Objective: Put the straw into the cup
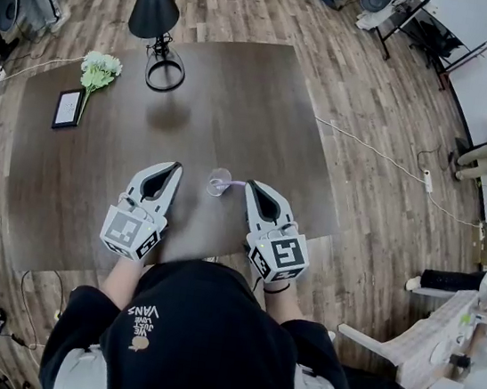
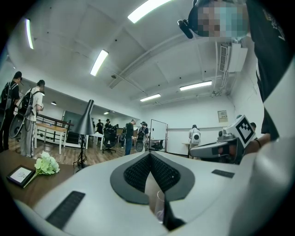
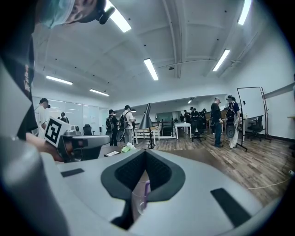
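A clear plastic cup (image 1: 219,181) stands on the dark wooden table (image 1: 240,90), between my two grippers. A purple straw (image 1: 234,182) sits in it and leans right, its upper end reaching the tips of my right gripper (image 1: 249,184). That gripper is shut; I cannot tell whether it pinches the straw. In the right gripper view the cup (image 3: 137,199) and straw (image 3: 146,188) show just past the closed tips (image 3: 145,152). My left gripper (image 1: 175,169) rests shut and empty left of the cup (image 2: 159,205).
A black desk lamp (image 1: 155,6) with a ring base (image 1: 165,70) stands at the table's far side. Pale flowers (image 1: 99,70) and a small framed picture (image 1: 68,108) lie at the left. A cable (image 1: 367,148) crosses the floor on the right. People stand far behind.
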Demonstrator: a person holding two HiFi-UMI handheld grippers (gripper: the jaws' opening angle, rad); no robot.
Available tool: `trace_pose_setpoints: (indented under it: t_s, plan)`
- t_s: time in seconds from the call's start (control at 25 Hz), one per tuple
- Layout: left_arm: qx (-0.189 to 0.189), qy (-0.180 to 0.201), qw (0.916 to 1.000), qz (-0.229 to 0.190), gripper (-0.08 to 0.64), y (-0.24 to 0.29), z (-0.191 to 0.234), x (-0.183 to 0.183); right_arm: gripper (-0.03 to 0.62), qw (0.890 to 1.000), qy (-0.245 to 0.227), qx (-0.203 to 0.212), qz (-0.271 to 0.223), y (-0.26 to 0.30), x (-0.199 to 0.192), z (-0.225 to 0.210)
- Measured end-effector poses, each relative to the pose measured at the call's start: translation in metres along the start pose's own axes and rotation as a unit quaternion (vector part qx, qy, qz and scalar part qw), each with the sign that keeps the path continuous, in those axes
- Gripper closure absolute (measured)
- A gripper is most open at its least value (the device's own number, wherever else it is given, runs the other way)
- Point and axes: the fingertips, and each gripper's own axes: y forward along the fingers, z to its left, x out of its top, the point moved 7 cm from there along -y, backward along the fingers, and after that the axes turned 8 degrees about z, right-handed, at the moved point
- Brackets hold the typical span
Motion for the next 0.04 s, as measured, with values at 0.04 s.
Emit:
trace_pose_setpoints:
  t_s: [0.04]
  plan:
    - [0.000,-0.001,1.0000,0.000,0.551,-0.0004,0.0011,-0.0007,0.577,1.000,0.001,0.000,0.001,0.0008,-0.0005,0.0004]
